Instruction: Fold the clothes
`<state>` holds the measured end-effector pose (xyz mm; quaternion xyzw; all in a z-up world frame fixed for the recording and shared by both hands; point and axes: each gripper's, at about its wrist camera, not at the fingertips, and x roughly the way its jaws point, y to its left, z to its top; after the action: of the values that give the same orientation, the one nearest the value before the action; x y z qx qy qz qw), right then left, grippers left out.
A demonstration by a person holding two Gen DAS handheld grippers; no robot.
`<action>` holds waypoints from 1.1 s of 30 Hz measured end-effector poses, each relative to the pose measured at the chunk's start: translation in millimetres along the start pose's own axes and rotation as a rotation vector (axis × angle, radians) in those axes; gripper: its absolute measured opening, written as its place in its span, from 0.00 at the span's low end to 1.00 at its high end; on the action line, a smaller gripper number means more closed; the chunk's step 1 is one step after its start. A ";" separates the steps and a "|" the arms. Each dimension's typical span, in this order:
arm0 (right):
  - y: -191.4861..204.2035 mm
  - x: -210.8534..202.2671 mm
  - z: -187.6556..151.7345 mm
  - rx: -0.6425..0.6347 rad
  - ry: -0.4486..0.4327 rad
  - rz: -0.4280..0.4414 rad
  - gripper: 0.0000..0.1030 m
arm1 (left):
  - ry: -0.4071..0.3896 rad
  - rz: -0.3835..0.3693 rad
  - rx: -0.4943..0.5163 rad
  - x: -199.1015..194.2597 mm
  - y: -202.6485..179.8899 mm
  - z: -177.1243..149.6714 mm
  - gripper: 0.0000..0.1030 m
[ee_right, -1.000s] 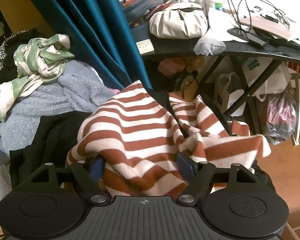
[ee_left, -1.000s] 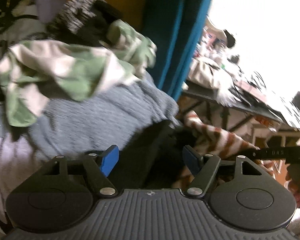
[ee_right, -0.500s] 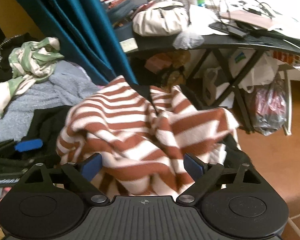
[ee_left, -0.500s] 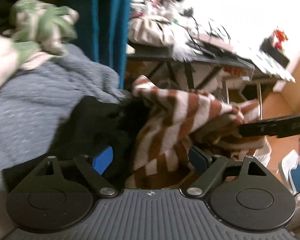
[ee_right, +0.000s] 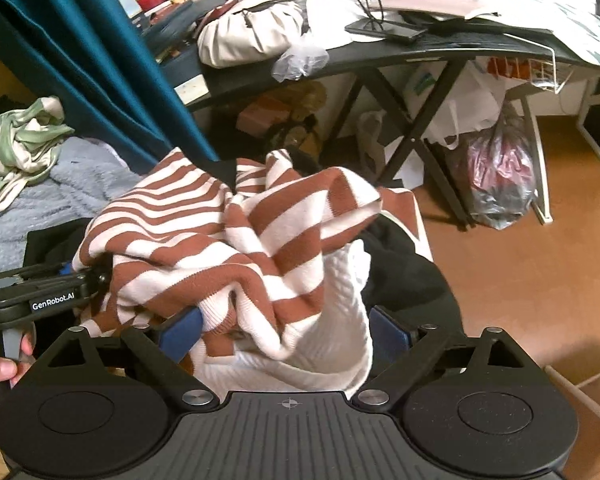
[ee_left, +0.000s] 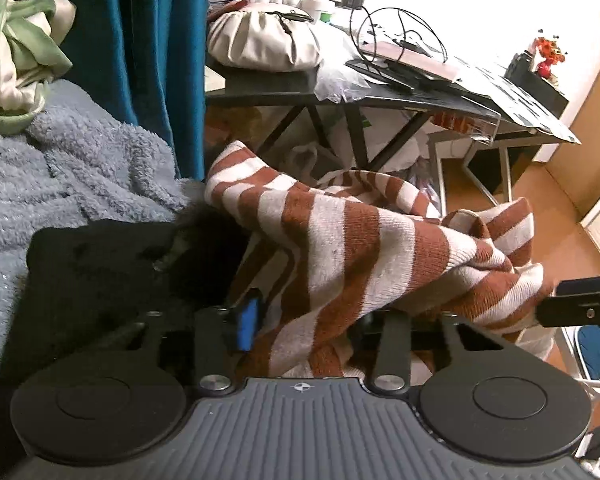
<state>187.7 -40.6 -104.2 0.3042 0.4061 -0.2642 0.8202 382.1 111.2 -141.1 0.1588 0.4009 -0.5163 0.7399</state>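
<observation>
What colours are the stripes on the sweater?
The sweater has reddish-brown and white stripes. You see them best in the right wrist view.

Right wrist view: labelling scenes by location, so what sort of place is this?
Probably a lived-in bedroom: a heap of clothes, a cluttered desk and a teal curtain.

Left wrist view: low, close behind left gripper [ee_left: 304,320], facing forward over striped sweater [ee_left: 360,248] toward black desk [ee_left: 380,98]; blue curtain [ee_left: 148,40] at upper left.
Right wrist view: close behind right gripper [ee_right: 284,328], slightly higher, angled down on same striped sweater [ee_right: 220,232], desk [ee_right: 420,56] beyond.
Shared: sweater, desk, curtain [ee_right: 72,48], grey fleece [ee_left: 60,176] [ee_right: 60,196]. Each view catches other gripper at its edge.
</observation>
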 end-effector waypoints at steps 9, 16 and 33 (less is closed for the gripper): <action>1.4 5.9 3.3 -0.005 0.015 0.002 0.87 | 0.013 0.015 -0.012 -0.1 -0.9 2.7 0.38; 4.0 6.4 7.7 -0.015 0.018 0.005 0.87 | -0.001 0.009 -0.018 -5.7 -1.4 2.0 0.15; 34.1 10.2 32.3 -0.075 -0.012 0.043 0.92 | -0.437 0.211 -0.315 -150.1 88.2 32.9 0.10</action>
<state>232.6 -42.5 -87.3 0.2805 0.4043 -0.2330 0.8388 453.1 222.1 -22.6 -0.0321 0.2885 -0.3898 0.8740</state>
